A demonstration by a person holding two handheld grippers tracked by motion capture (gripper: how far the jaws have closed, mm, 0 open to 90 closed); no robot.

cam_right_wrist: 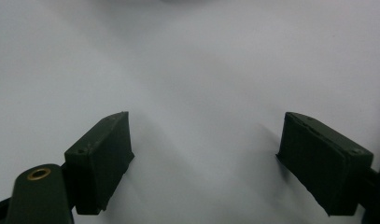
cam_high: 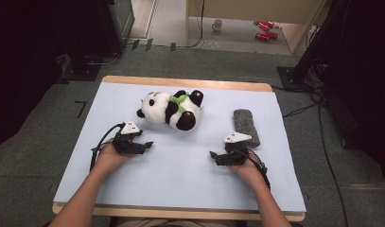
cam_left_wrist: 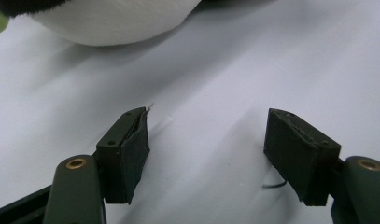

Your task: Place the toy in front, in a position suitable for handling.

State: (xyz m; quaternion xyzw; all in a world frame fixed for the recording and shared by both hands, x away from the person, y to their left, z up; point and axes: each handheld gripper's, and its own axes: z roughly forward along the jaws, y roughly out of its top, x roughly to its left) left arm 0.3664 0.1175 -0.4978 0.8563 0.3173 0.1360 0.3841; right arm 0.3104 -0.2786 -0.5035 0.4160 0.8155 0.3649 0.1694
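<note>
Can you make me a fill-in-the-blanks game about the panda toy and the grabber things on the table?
1. The panda toy wears a ____ scarf.
2. The fuzzy grey roll lies nearest the ____ gripper.
3. The left gripper has its jaws ____, with nothing between them.
4. The pale mat holds ____ grippers.

Missing words: green; right; open; two

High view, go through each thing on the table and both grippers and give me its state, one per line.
Panda: lying on its back, untouched.
Grey roll: lying flat, right of the panda, untouched.
Left gripper: open, empty, low over the table.
Right gripper: open, empty, near the grey roll.
</note>
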